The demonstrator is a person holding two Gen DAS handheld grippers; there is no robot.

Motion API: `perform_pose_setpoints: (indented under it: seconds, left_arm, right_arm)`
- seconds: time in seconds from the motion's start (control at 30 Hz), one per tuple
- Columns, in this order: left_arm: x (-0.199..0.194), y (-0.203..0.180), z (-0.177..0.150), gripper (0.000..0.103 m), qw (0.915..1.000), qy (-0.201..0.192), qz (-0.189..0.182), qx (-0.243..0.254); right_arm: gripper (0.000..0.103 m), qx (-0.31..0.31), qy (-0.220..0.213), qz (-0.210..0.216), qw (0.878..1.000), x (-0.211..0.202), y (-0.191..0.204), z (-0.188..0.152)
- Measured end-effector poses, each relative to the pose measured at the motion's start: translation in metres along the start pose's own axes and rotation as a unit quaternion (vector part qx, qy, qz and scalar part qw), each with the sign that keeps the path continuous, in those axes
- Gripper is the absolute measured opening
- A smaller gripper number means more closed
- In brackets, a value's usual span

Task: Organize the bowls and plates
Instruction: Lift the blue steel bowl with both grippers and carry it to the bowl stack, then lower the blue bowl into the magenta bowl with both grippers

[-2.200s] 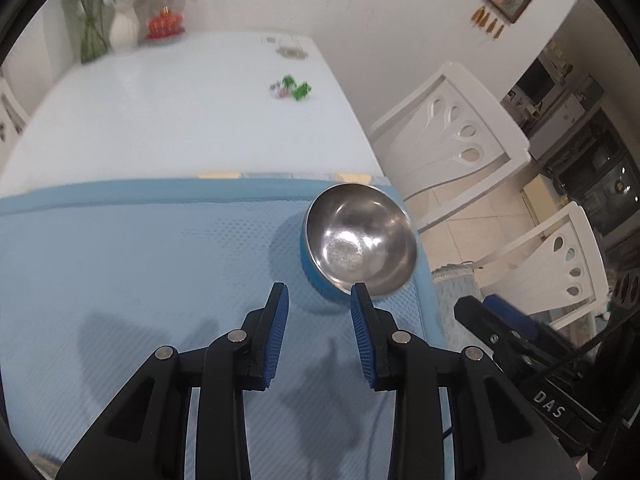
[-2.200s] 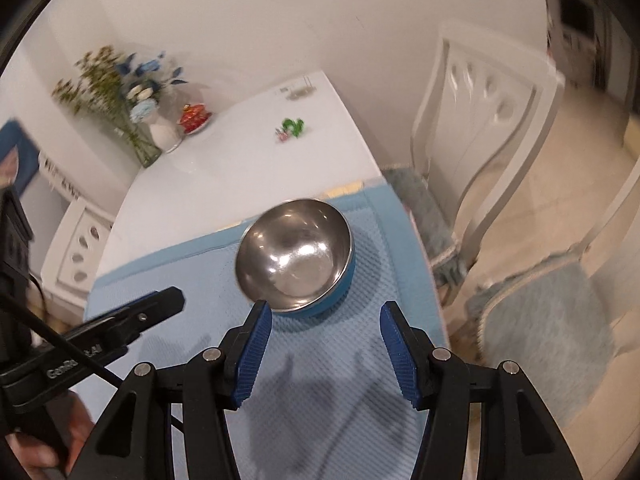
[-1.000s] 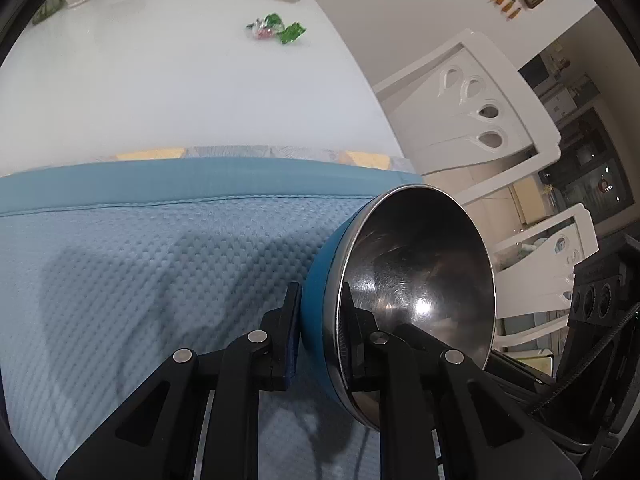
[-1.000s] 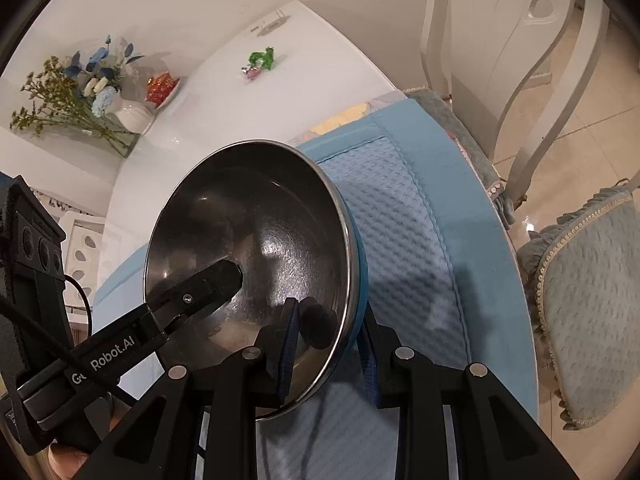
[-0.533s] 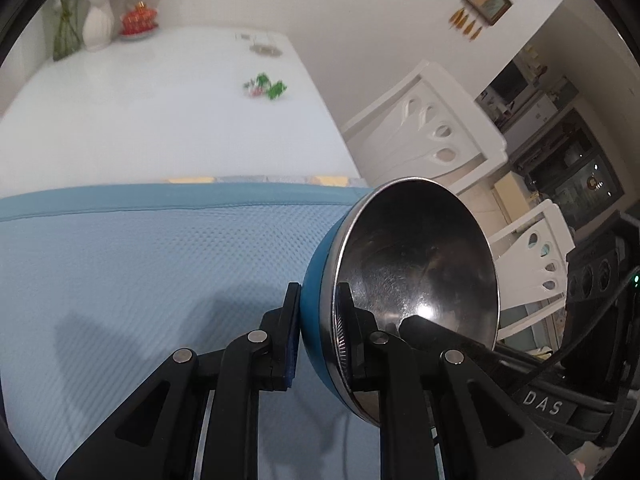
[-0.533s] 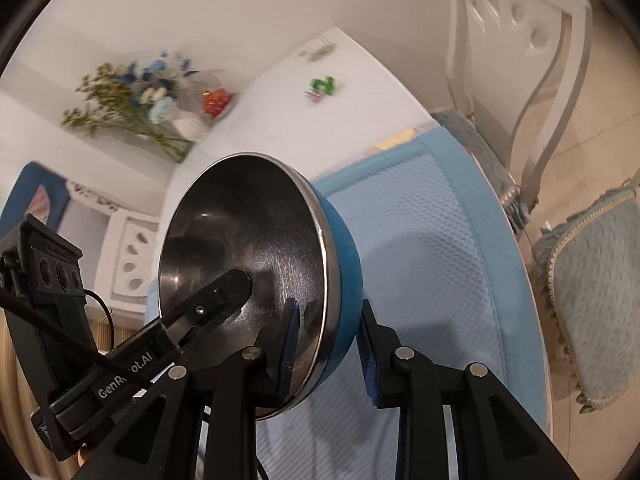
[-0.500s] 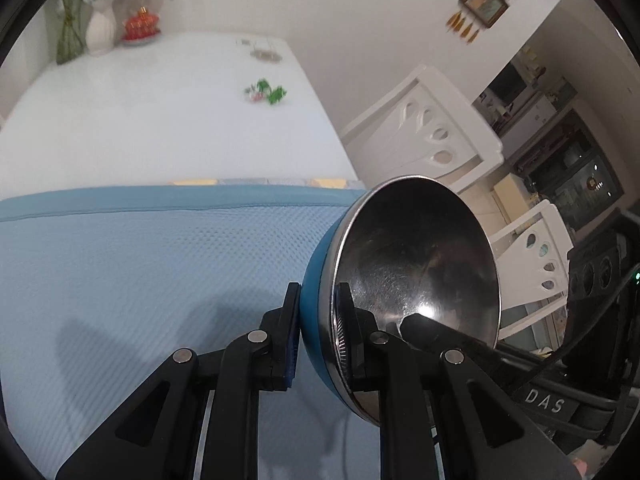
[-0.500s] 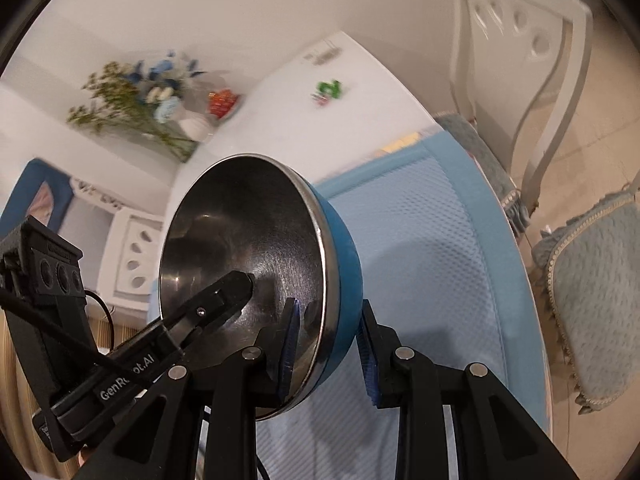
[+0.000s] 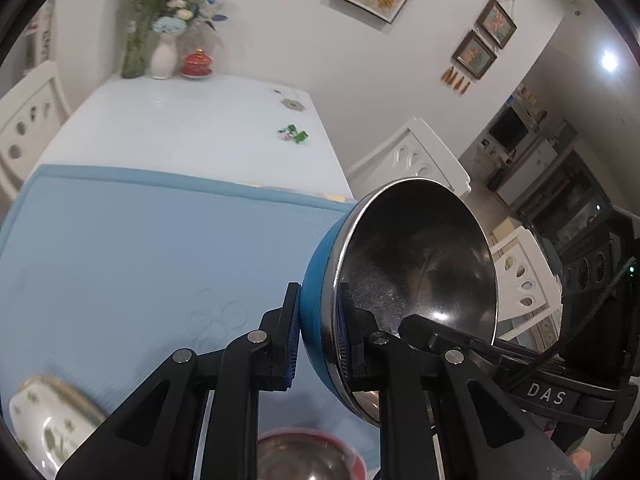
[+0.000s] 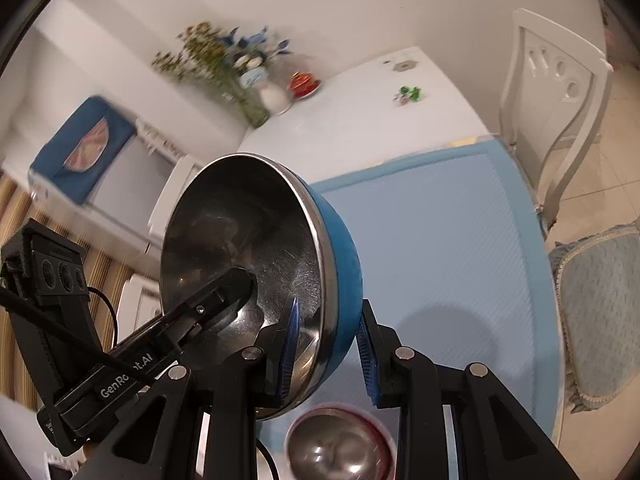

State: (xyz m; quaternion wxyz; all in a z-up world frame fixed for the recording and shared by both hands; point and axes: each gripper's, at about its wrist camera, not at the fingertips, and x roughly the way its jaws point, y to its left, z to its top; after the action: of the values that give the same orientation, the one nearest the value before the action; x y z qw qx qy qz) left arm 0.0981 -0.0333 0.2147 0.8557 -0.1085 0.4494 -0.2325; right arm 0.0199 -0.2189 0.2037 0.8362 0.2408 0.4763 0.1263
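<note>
Left wrist view, from its left edge: a white patterned dish [image 9: 48, 420] lies at the lower left on the pale blue textured mat [image 9: 140, 248] covering the near end of the white bench [image 9: 180, 120]. Right of centre, the left gripper [image 9: 318, 334] has its jaws closed tight across the rim of the steel bowl with a blue outer shell [image 9: 416, 280], one pad on the blue outside, the other on the polished inside. That bowl is lifted clear of the mat and tipped on edge, its mouth facing right. At the bottom centre sits a steel bowl with a red rim [image 9: 310, 458], directly beneath the held one.

Right wrist view, left to right: the tilted blue-shelled bowl [image 10: 248, 272] fills the middle, and the right gripper [image 10: 328, 344] likewise pinches its rim from the opposite side. The red-rimmed bowl [image 10: 340, 444] lies below both pairs of jaws, so nesting looks like the aim: level the bowl, then lower straight down. Neither hand seems nearer.
</note>
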Motion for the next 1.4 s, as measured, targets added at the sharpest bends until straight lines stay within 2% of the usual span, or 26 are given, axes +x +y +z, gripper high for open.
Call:
perform_pose_setpoints:
  seconds: [0.13, 0.3, 0.63, 0.83, 1.13, 1.4]
  left_arm:
    - [-0.021, 0.002, -0.02, 0.014, 0.9999, -0.003, 0.014, 0.008]
    - [-0.036, 0.004, -0.048, 0.014, 0.9995, 0.019, 0.016, 0.019]
    - [-0.03, 0.004, -0.108, 0.015, 0.9964, 0.072, 0.043, 0.016]
    - [-0.017, 0.02, -0.125, 0.015, 0.9935, 0.102, 0.031, -0.038]
    - [-0.006, 0.023, -0.152, 0.015, 0.9877, 0.143, 0.034, -0.055]
    - [0.003, 0.025, -0.161, 0.015, 0.9842, 0.162, 0.032, -0.064]
  right_arm:
    - [0.027, -0.02, 0.022, 0.014, 0.999, -0.002, 0.015, -0.018]
    - [0.027, -0.036, 0.044, 0.01, 0.998, -0.004, 0.017, -0.039]
    - [0.028, -0.033, 0.131, -0.014, 0.991, 0.023, -0.002, -0.086]
    - [0.028, -0.026, 0.171, -0.027, 0.985, 0.04, -0.011, -0.1]
    - [0.028, -0.017, 0.21, -0.034, 0.977, 0.053, -0.021, -0.113]
    - [0.028, -0.013, 0.221, -0.04, 0.974, 0.058, -0.027, -0.117]
